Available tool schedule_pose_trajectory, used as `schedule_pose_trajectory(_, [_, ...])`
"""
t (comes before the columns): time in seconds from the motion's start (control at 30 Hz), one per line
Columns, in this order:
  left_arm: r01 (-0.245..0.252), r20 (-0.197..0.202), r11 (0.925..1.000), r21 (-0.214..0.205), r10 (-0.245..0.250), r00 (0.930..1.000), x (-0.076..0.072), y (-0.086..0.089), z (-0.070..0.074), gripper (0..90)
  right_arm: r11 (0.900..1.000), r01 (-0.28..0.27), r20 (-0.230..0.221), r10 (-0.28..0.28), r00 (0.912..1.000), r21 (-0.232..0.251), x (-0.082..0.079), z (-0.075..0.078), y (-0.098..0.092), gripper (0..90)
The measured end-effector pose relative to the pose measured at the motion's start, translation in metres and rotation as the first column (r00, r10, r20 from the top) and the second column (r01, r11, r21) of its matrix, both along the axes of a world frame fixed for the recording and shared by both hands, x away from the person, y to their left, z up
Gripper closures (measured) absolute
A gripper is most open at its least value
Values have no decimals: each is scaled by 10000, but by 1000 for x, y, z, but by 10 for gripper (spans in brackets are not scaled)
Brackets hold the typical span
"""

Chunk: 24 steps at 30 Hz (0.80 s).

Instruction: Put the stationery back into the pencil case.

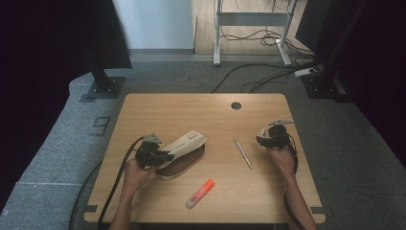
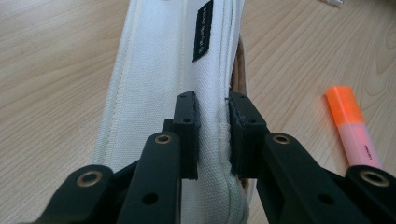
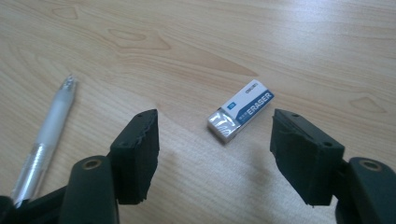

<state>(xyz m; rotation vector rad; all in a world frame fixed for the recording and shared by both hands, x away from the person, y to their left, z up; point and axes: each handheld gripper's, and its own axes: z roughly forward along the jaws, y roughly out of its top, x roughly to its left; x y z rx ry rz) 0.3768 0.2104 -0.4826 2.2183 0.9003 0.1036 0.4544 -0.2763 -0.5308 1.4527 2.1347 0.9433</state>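
Eraser (image 3: 240,111) lies flat on the table (image 1: 215,115) near its right edge, just ahead of the right gripper (image 3: 215,149), with the pen (image 3: 44,140) well apart to its left. Our right jaws stand apart around nothing; the eraser sits beyond the tips, not between them. The left gripper (image 2: 212,135) is clenched on the edge of the white pencil case (image 2: 159,84), holding it at centre-left, the orange highlighter (image 2: 352,128) near it. We judge the pick needs the jaws brought forward and down until they straddle the eraser's long sides, squared to it, before closing.
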Motion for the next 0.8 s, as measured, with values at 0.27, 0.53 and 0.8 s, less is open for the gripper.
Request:
schedule_pose_trajectory(0.27, [7,-8,10000,-7,-7,10000,0,0,0,752,9999,132,-133,-134,9998,-99,12,-9,-1,375])
schedule_pose_trajectory(0.53, [-6,15,10000,7,6,10000,-1,-1,0,752,9990,347,-66,-349,9994,-270,22,-9,1,415])
schedule_pose_trajectory(0.8, [27,8,10000,19,-27,10000,-1,-1,0,751,9978,405,-135,-412,9991,-520,26,-12,4,494])
